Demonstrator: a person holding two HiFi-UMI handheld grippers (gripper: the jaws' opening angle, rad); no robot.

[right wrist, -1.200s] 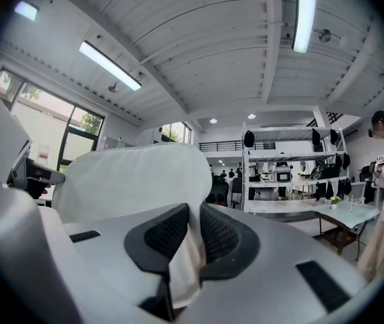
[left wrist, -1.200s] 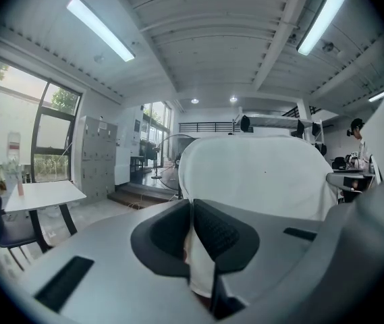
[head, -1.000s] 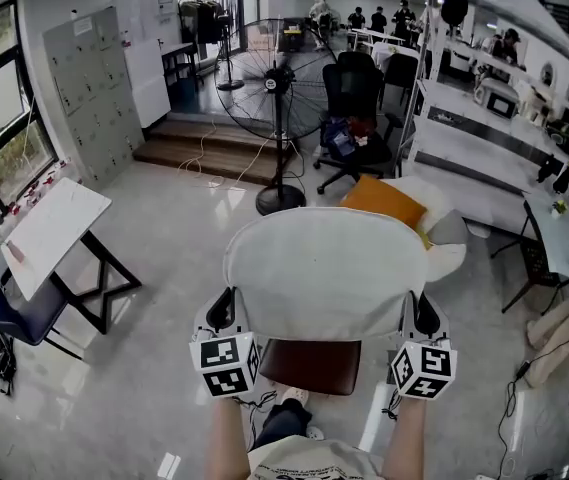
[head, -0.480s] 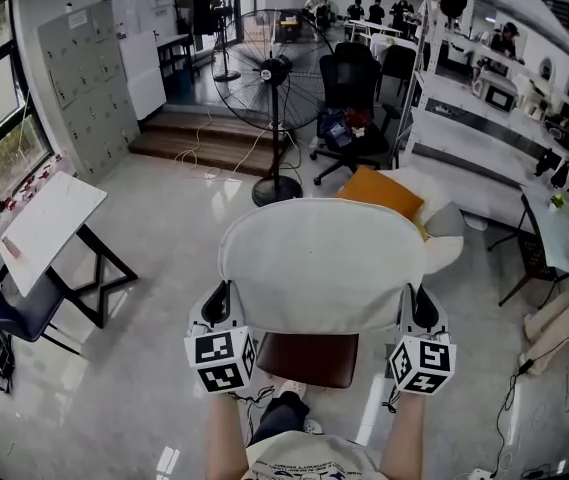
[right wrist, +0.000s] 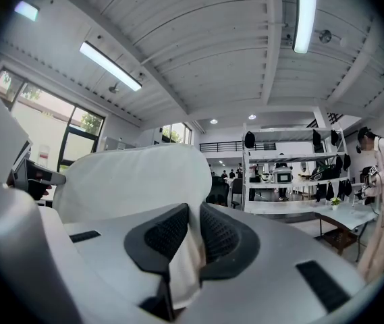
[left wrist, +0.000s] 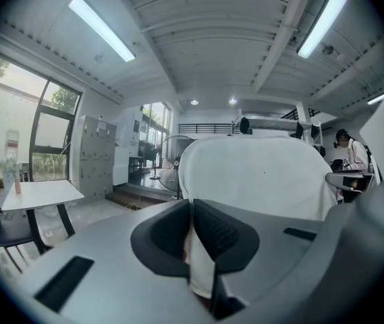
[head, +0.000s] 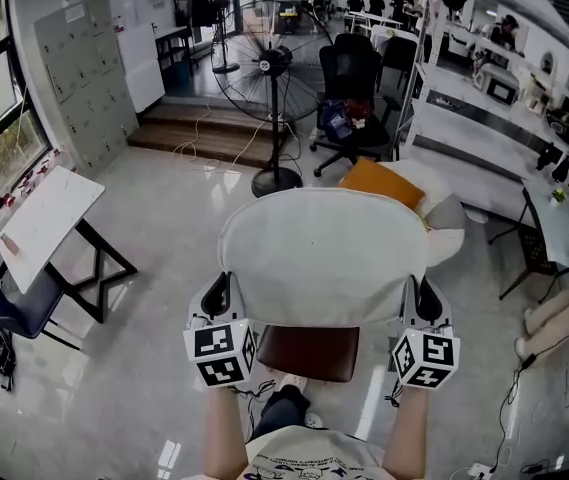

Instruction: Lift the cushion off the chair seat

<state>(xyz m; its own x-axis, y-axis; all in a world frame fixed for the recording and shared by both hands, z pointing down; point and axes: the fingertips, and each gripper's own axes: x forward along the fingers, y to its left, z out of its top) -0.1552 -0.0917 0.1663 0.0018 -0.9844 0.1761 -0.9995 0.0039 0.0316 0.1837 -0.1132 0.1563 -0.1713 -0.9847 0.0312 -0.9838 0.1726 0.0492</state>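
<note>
Pinching the cushion [head: 324, 258] are left gripper [left wrist: 191, 231] and right gripper [right wrist: 194, 238].

Over the chair seat [head: 309, 353] the cushion [head: 322, 258], fan [head: 269, 63] behind it, table [head: 49, 223] far left

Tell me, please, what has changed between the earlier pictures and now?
Nothing has visibly changed. The left gripper and the right gripper stay shut on the two side edges of the white cushion, which is held up with the brown chair seat showing below it. Only the head view's framing shifts a little.
</note>
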